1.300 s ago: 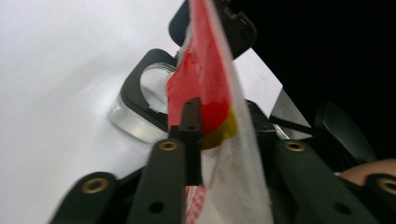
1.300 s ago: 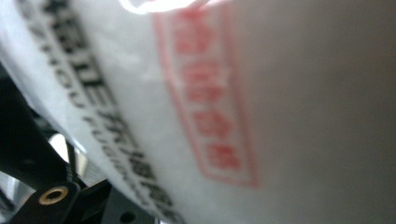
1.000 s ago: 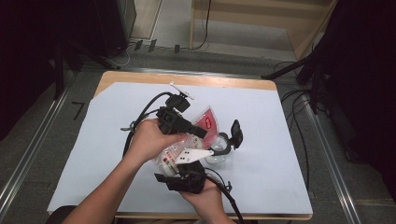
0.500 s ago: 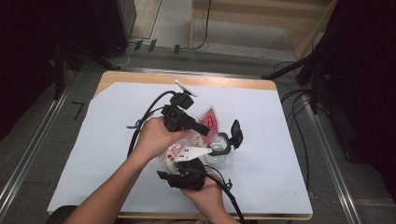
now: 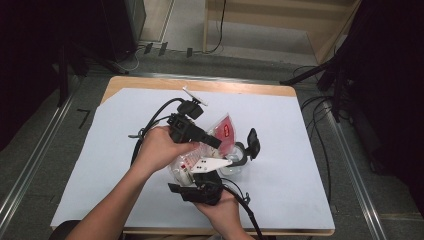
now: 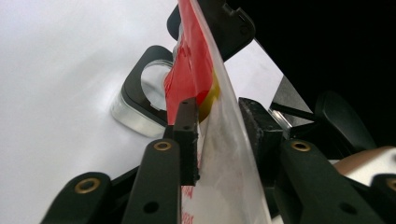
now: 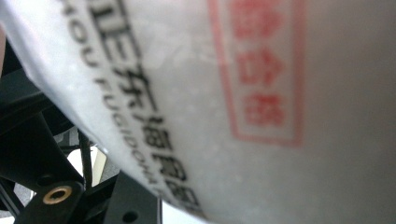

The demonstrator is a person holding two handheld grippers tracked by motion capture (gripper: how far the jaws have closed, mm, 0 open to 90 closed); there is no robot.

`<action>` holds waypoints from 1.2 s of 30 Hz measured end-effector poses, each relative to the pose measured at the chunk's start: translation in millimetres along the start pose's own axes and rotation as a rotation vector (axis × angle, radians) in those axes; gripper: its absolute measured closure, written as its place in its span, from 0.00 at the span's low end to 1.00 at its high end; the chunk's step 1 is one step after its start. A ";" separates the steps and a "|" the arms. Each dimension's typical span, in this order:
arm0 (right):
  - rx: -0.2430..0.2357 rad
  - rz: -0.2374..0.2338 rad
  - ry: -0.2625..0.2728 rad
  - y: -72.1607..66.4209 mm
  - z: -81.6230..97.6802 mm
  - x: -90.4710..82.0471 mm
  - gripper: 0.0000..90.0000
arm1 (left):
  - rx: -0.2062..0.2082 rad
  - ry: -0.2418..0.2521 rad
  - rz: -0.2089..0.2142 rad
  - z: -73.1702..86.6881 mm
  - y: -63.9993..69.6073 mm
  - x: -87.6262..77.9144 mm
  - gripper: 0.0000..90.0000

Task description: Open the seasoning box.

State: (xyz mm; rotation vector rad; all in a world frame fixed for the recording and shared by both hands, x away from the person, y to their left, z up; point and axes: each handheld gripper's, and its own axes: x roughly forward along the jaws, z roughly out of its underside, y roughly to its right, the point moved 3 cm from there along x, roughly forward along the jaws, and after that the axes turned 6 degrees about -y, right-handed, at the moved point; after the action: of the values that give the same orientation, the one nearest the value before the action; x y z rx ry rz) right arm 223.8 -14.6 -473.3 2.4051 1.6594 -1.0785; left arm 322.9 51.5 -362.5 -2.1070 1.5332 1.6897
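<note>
Covering most of the worktop (image 5: 300,165) was a white sheet, and at the middle of the frame both hands worked on a clear plastic bag (image 5: 220,137) with red print, which lay over a small clear box with a black lid (image 5: 240,160). Compared with a second before, the left tool (image 5: 212,141) had shifted only slightly while its jaws had just been opening; the bag's edge ran between them with a gap at one pad, so the pinch looked slackened, perhaps for a fresh hold. From the lower edge, the right tool (image 5: 202,172) reached upward under the bag; how firmly its part-open jaws held the bag could not be told.
</note>
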 end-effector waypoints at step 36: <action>-0.091 0.065 0.027 -1.3 -19.6 -6.6 0.69 | -0.040 -0.028 -0.092 -23.9 16.2 -1.1 0.91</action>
State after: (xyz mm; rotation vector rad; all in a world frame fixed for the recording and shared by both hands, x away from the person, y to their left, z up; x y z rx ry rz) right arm 231.7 -11.7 -454.3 2.4086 1.5892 -0.9437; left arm 329.1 30.5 -343.6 -2.1278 1.3839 1.7253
